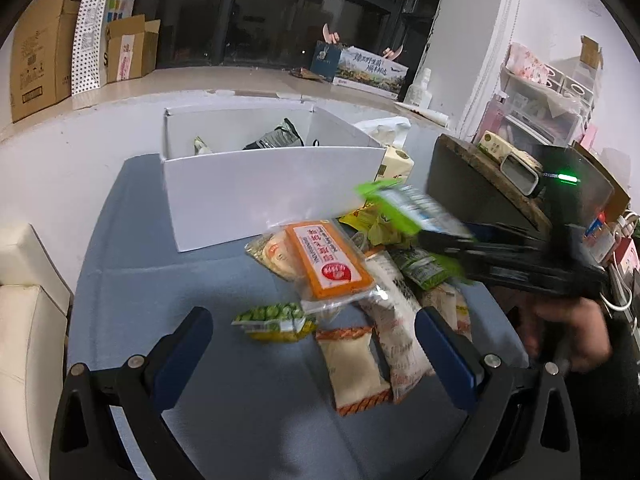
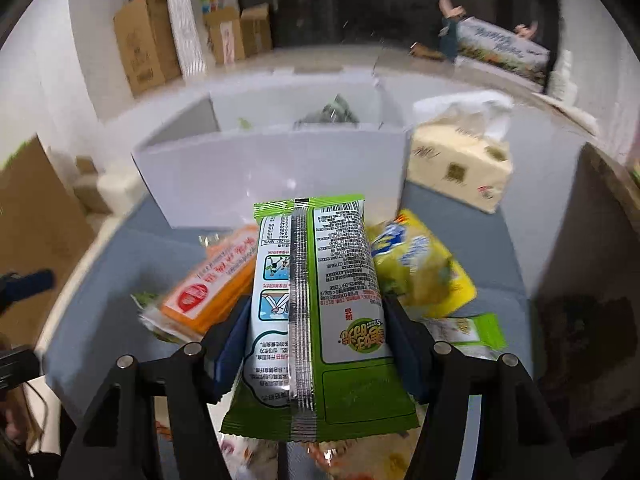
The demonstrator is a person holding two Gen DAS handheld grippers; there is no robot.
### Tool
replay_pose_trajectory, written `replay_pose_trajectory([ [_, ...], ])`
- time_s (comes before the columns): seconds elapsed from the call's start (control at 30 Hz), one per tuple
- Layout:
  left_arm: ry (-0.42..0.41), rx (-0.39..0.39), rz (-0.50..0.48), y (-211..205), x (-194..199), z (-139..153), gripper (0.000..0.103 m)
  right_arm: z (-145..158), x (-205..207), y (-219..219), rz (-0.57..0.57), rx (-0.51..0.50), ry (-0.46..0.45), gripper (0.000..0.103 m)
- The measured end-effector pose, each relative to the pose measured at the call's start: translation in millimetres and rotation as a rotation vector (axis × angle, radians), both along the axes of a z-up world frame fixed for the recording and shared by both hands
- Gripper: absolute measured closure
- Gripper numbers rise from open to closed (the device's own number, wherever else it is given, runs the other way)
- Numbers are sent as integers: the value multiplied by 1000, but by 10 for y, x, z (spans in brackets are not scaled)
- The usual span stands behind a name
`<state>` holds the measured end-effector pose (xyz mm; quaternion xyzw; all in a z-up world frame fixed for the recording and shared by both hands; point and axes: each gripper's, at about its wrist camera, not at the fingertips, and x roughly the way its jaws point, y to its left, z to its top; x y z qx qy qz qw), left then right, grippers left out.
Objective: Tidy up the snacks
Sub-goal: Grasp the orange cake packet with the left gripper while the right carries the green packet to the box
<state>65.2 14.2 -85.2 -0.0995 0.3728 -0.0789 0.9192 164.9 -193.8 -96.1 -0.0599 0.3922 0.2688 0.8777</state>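
the right fingers (image 2: 316,336) are clamped on a green and white snack packet (image 2: 316,292), one blue pad against each long edge, its silver seam facing up and its top end pointing toward the white box (image 2: 272,168). the packet hangs above the heap of snacks, clear of the surface. just beneath it lie an orange packet (image 2: 212,284) to one side and a yellow bag (image 2: 420,264) to the other. beyond the yellow bag sits a tissue pack (image 2: 460,160), beside the box.

the left fingers (image 1: 314,344) stand spread wide and grasp nothing, poised low over the blue surface (image 1: 132,280). between them lie a small green pea packet (image 1: 276,318) and a pale packet with orange ends (image 1: 352,368). the white box is open at the back of the surface, with a dark bag (image 1: 276,138) inside.
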Motion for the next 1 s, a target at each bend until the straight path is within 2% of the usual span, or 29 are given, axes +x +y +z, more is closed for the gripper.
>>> replay_pose_trajectory([
  [0.17, 61, 13, -22, -246, 489, -52, 0, 285, -234, -413, -71, 75, -62, 34],
  [0.27, 111, 48, -16, -419, 801, -117, 0, 392, -357, -620, -111, 95, -97, 34],
  [0.33, 163, 94, 10, -534, 1026, -211, 0, 434, -443, -741, -134, 113, -111, 34],
  [0.4, 200, 102, 47, -560, 1170, -300, 0, 454, -496, -820, -144, 122, -120, 34],
  [0.5, 292, 85, 92, -513, 1366, -502, 1, 452, -535, -884, -151, 131, -125, 34],
  [0.57, 328, 48, 119, -434, 1436, -620, 1, 444, -551, -906, -147, 136, -121, 34],
  [0.6, 340, 52, 130, -407, 1454, -660, 11, 439, -564, -916, -147, 136, -121, 34],
  [0.63, 352, 43, 129, -383, 1456, -700, 15, 423, -567, -909, -141, 132, -120, 34],
  [0.67, 353, 20, 120, -359, 1446, -719, 18, 415, -570, -906, -139, 131, -120, 34],
  [0.77, 316, 16, 97, -319, 1332, -649, 36, 400, -547, -896, -134, 131, -115, 34],
  [0.87, 261, 38, 86, -292, 1123, -527, 38, 404, -567, -871, -126, 129, -121, 34],
  [1.0, 169, 0, 58, -186, 792, -327, 39, 423, -596, -810, -106, 125, -137, 34],
])
